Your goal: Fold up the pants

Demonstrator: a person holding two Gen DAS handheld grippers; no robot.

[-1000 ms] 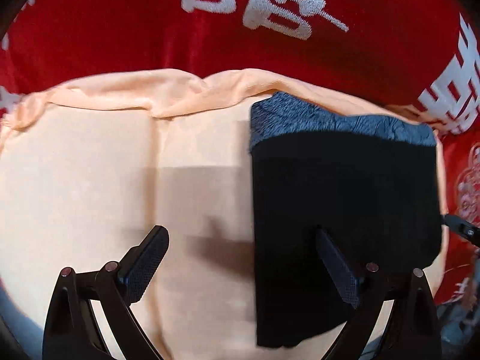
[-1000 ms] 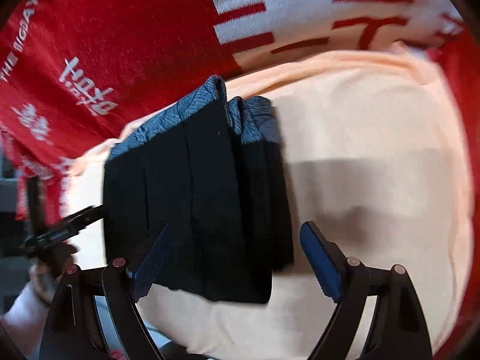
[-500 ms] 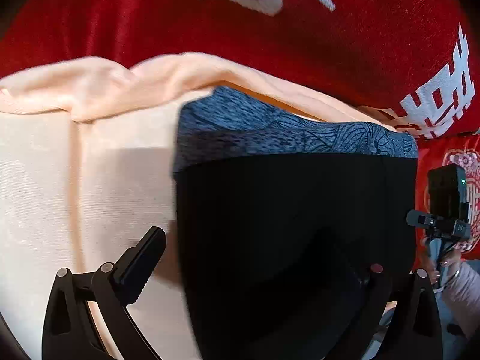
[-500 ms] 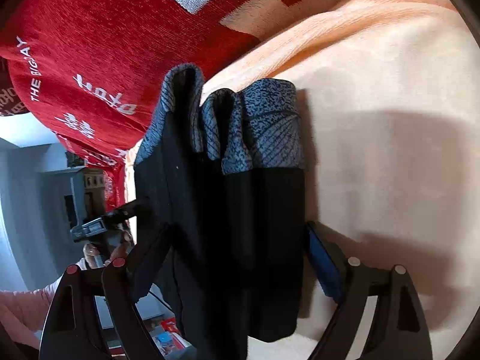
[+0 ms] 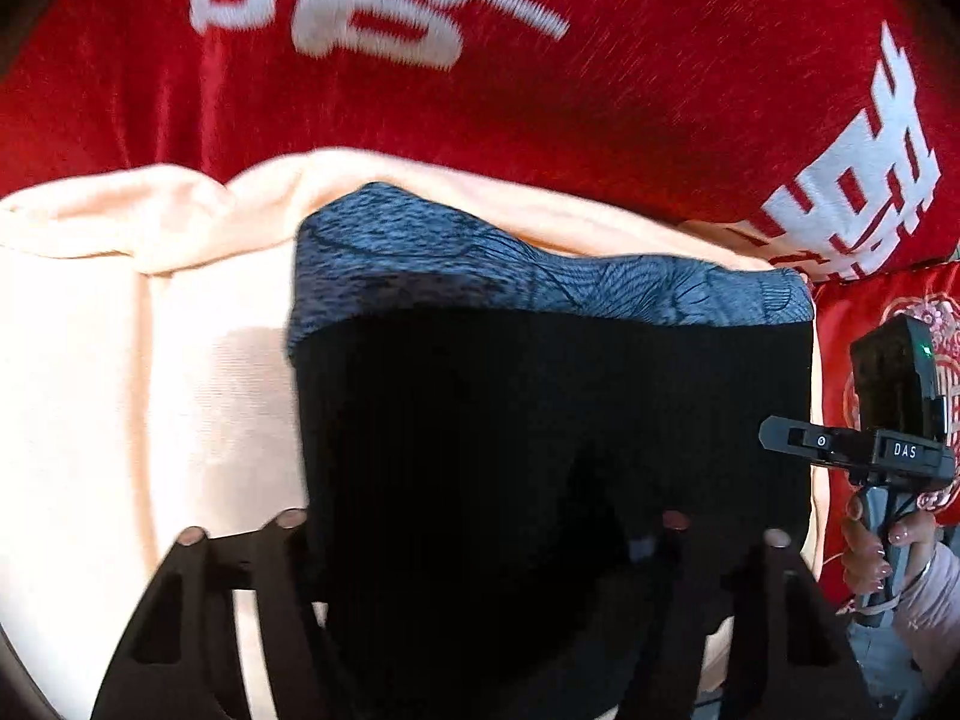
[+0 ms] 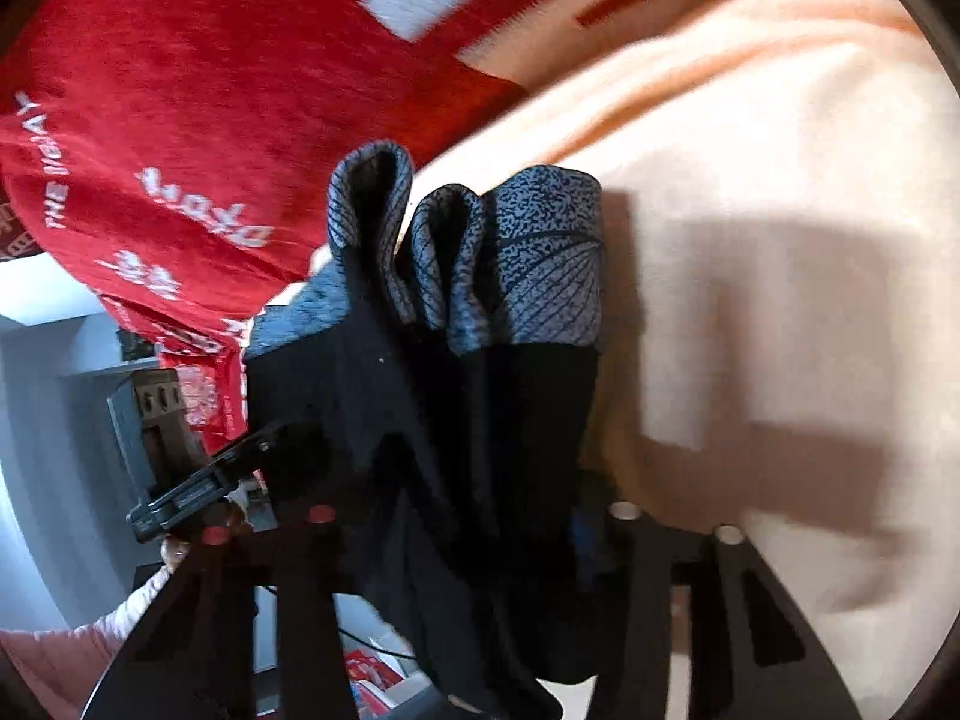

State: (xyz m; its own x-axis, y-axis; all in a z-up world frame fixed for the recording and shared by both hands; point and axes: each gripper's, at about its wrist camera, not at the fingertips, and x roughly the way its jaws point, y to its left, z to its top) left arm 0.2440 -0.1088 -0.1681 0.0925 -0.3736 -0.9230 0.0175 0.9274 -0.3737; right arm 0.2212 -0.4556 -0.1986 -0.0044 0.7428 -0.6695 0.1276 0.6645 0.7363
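Observation:
The folded black pants (image 5: 540, 450) with a blue-grey patterned waistband (image 5: 480, 264) lie on a peach cloth (image 5: 180, 390). My left gripper (image 5: 480, 540) straddles the near edge of the stack; the black fabric hides its fingertips, and it looks closed on the pants. In the right wrist view the pants (image 6: 468, 450) show as several folded layers with the waistband (image 6: 528, 264) on top. My right gripper (image 6: 468, 528) is closed around the near end of the stack. The right gripper also shows in the left wrist view (image 5: 864, 450).
A red blanket with white characters (image 5: 540, 90) lies behind and around the peach cloth (image 6: 780, 240). A red patterned cushion (image 5: 888, 324) is at the right. A grey room and floor clutter (image 6: 60, 420) show beyond the left edge in the right wrist view.
Both grippers moved in over the folded pants and closed on the near end. The stack has risen toward both cameras and its layers have bunched.

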